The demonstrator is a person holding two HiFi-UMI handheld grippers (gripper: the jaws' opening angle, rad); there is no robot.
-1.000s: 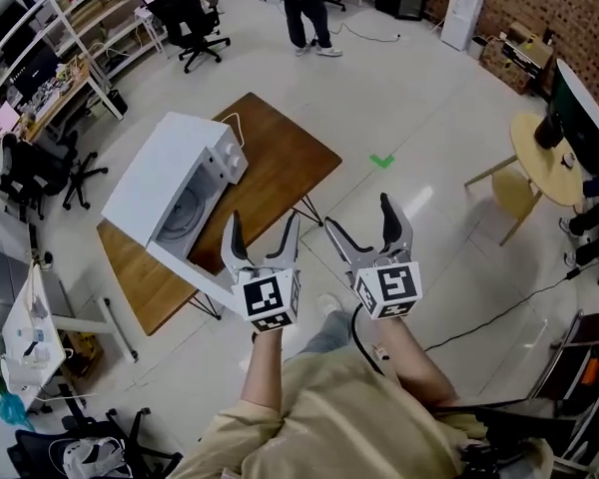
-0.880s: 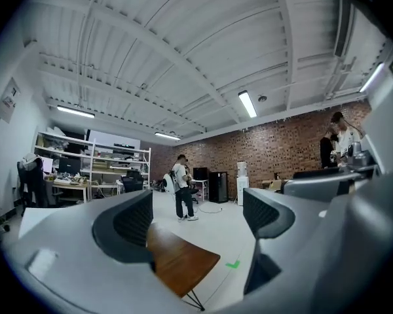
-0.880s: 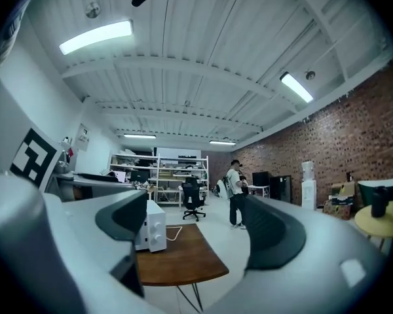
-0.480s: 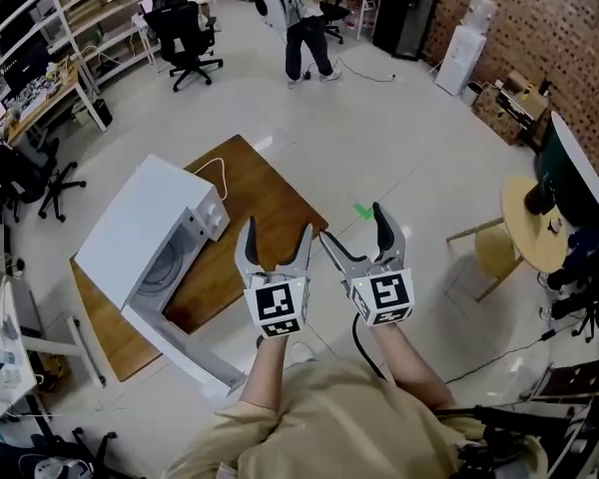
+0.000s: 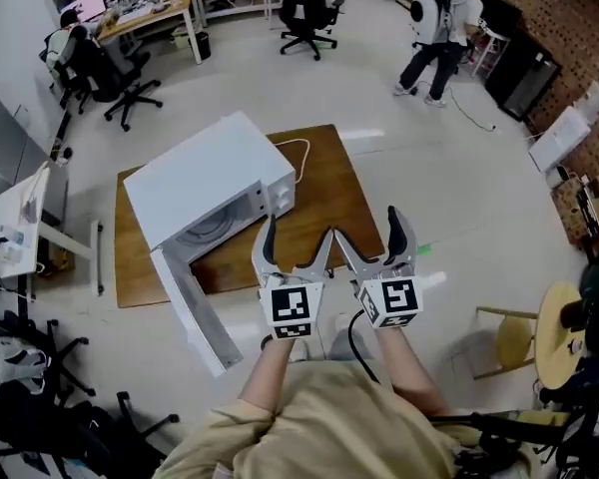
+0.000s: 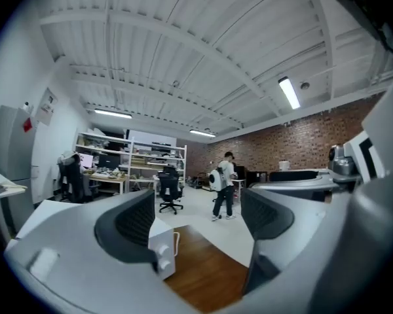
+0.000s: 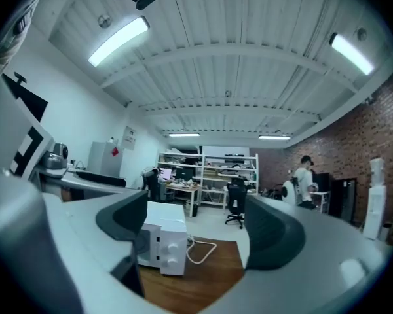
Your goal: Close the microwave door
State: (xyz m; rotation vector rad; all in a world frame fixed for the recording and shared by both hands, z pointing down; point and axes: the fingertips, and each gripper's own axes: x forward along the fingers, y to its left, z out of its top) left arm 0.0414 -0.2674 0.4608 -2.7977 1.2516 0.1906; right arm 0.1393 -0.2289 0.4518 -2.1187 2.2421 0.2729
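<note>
A white microwave (image 5: 205,173) stands on a brown wooden table (image 5: 324,183). Its door (image 5: 192,305) hangs wide open, swung out past the table's near edge. My left gripper (image 5: 298,233) is open and empty, held level over the table's near edge, to the right of the door. My right gripper (image 5: 369,226) is beside it, its jaws closing with nothing between them. The left gripper view shows its gripper (image 6: 196,218) with the microwave's knob panel (image 6: 161,255) behind the left jaw. The right gripper view shows its gripper (image 7: 196,231) with the microwave (image 7: 164,237) and its white cord ahead.
A person with a backpack (image 5: 434,18) stands at the far right. Black office chairs (image 5: 304,3) and desks line the back. A white desk (image 5: 10,230) and chairs crowd the left. A wooden chair (image 5: 509,342) and a round table (image 5: 569,332) stand at the right.
The view has swung round the table, so the microwave now sits more centrally, with its open door at the lower left. Both grippers moved along with it and stay side by side.
</note>
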